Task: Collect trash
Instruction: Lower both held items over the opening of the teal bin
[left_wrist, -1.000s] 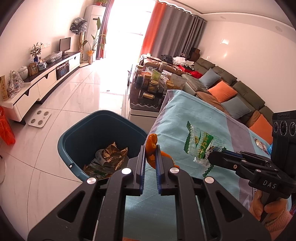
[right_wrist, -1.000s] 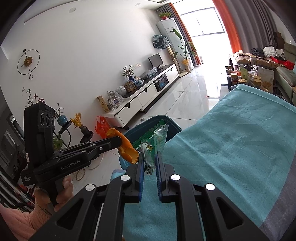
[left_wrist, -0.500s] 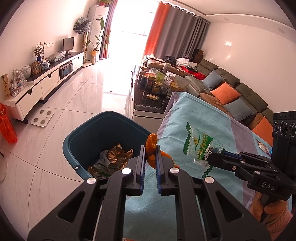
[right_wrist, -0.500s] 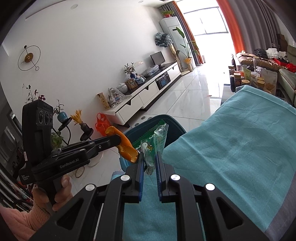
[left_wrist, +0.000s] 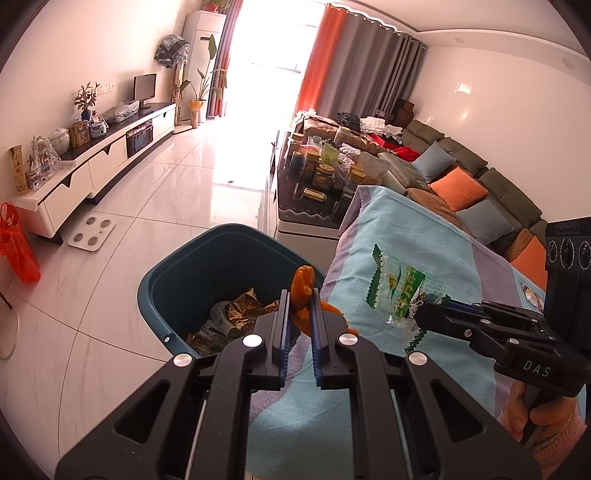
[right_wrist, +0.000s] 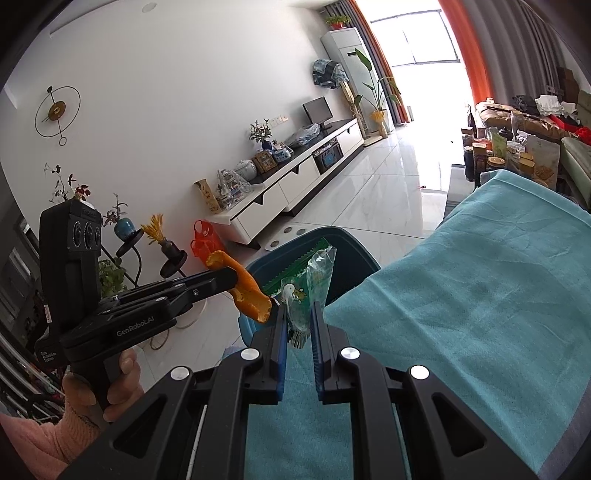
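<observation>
My left gripper (left_wrist: 298, 301) is shut on a curled piece of orange peel (left_wrist: 302, 291), held above the near edge of the dark teal trash bin (left_wrist: 177, 273). In the right wrist view the same peel (right_wrist: 248, 291) sticks out of the left gripper (right_wrist: 236, 280). My right gripper (right_wrist: 298, 314) is shut on a clear and green snack wrapper (right_wrist: 314, 280). That wrapper (left_wrist: 397, 291) hangs over the teal tablecloth (left_wrist: 406, 236), to the right of the bin, from the right gripper (left_wrist: 424, 314). The bin holds crumpled gold wrappers (left_wrist: 240, 306).
A glass coffee table (left_wrist: 317, 206) crowded with jars stands behind the bin. A sofa with cushions (left_wrist: 480, 192) runs along the right. A white TV cabinet (left_wrist: 92, 166), a scale (left_wrist: 91, 232) and an orange bag (left_wrist: 16, 247) are on the left. A small packet (left_wrist: 532, 293) lies on the cloth.
Both grippers keep their hold and hardly shift. The bin has drifted slightly rightward and closer to centre in the left wrist view.
</observation>
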